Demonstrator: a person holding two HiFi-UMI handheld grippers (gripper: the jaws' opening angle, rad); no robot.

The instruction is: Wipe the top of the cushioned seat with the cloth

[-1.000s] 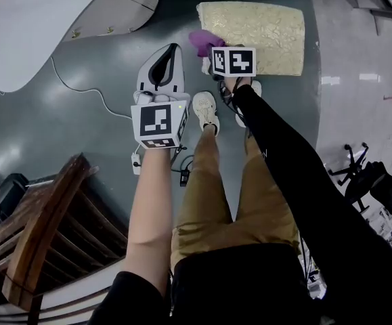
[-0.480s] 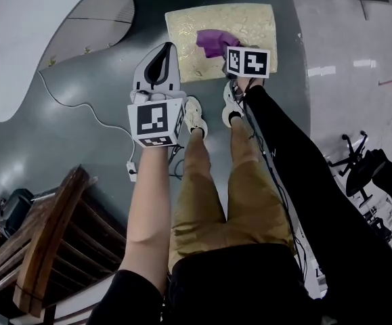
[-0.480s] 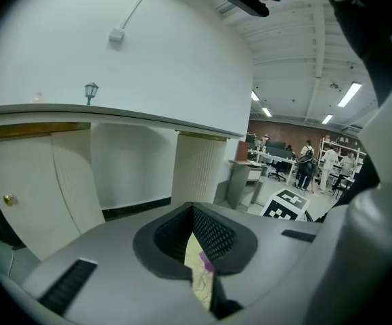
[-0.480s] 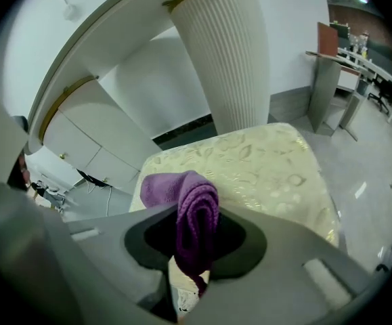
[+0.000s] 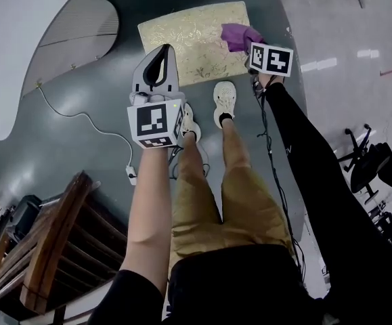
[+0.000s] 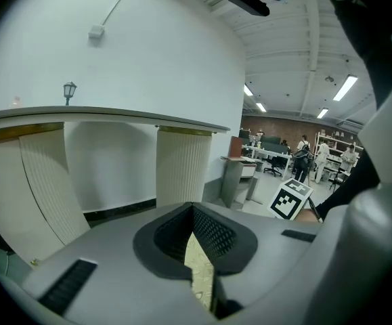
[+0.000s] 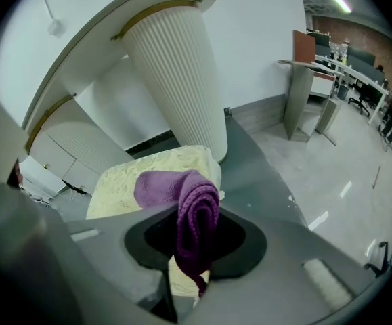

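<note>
Since a second ago the right gripper (image 5: 250,45) has carried the purple cloth (image 5: 236,34) from the left end of the cushioned seat (image 5: 182,36) across to its right end, and the cloth now lies bunched on the top at that corner. Its jaws are clamped on a fold of the cloth, which rises rolled between them in the right gripper view, with the pale patterned seat top spreading out beyond and to the left of the jaws. Past the seat, ahead of this gripper, stands a white ribbed pedestal (image 7: 175,80) under a curved white counter. The left gripper (image 5: 163,49) hangs off to the left of the right one, its tips over the near edge of the seat, jaws drawn together with nothing between them, only a sliver of the seat fabric showing through. The person's shoes (image 5: 224,103) stand on the grey floor just behind both grippers. A white cable (image 5: 80,117) trails behind and left of the left gripper, and a wooden chair (image 5: 40,249) sits further back.
</note>
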